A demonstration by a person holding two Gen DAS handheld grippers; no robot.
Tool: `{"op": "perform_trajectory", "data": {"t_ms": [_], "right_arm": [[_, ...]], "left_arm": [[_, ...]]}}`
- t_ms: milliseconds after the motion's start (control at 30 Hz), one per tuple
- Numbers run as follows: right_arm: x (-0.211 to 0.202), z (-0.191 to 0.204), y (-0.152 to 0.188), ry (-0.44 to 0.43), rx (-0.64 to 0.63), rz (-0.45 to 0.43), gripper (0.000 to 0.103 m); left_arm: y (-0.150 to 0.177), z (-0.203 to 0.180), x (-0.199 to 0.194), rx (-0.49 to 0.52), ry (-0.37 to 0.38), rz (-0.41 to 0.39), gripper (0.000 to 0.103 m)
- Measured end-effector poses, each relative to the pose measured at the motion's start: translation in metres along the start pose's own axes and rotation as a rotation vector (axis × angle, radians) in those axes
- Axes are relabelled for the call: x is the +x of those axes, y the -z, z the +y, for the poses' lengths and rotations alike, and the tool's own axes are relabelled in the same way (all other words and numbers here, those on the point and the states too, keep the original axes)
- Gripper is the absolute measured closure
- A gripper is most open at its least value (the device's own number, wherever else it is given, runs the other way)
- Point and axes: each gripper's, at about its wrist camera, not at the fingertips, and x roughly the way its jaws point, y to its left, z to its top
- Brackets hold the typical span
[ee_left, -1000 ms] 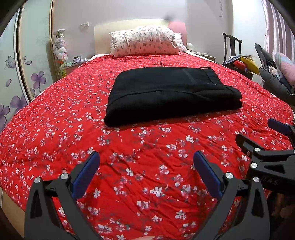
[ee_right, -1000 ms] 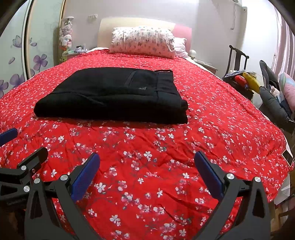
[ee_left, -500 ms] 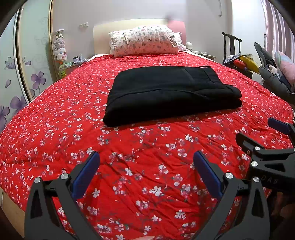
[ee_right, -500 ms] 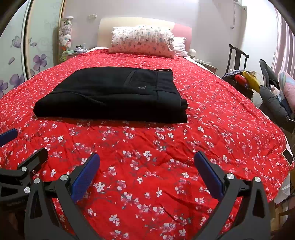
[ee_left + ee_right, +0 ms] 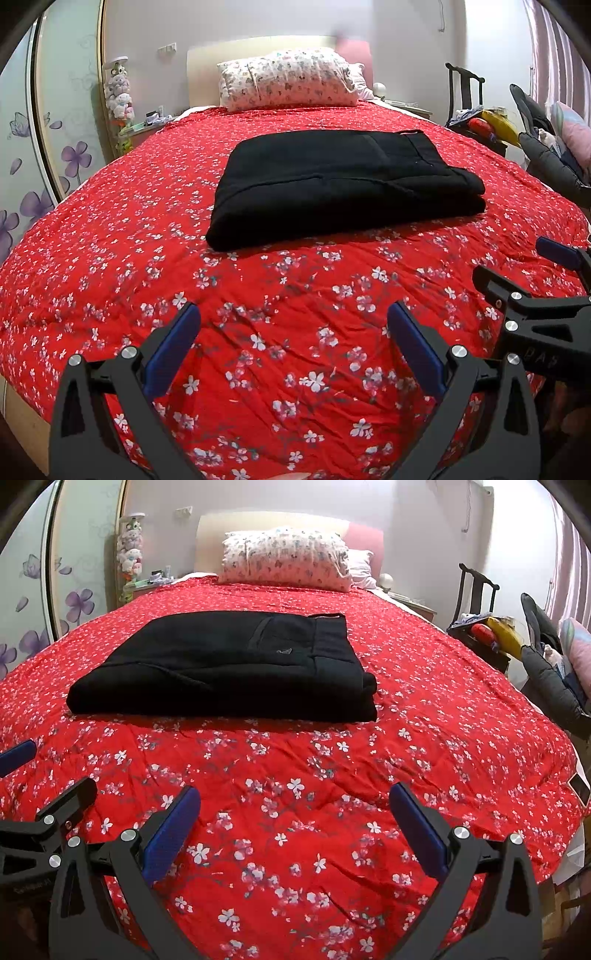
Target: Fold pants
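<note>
Black pants (image 5: pixel 340 184) lie folded into a flat rectangle on the red flowered bedspread (image 5: pixel 258 295), waistband to the right. They also show in the right wrist view (image 5: pixel 229 664). My left gripper (image 5: pixel 293 332) is open and empty, held above the bedspread near the foot of the bed, well short of the pants. My right gripper (image 5: pixel 295 812) is open and empty, level with the left one. Each gripper's side shows at the edge of the other's view.
A flowered pillow (image 5: pixel 288 83) leans on the headboard. A wardrobe with purple flowers (image 5: pixel 44 166) stands left. A dark chair with clothes and toys (image 5: pixel 480 118) and a grey jacket (image 5: pixel 554 679) are right of the bed.
Both grippers have stayed open and nearly still. The views have shifted very slightly. The pants have not moved.
</note>
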Motion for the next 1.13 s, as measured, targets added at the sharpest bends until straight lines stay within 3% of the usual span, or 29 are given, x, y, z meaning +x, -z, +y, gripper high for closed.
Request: {"op": "perform_trajectory", "data": {"t_ms": [1133], "right_arm": [[0.006, -0.007, -0.003, -0.018, -0.004, 0.019, 0.001]], "left_arm": [[0.005, 0.01, 0.0, -0.01, 0.0, 0.005, 0.002]]}}
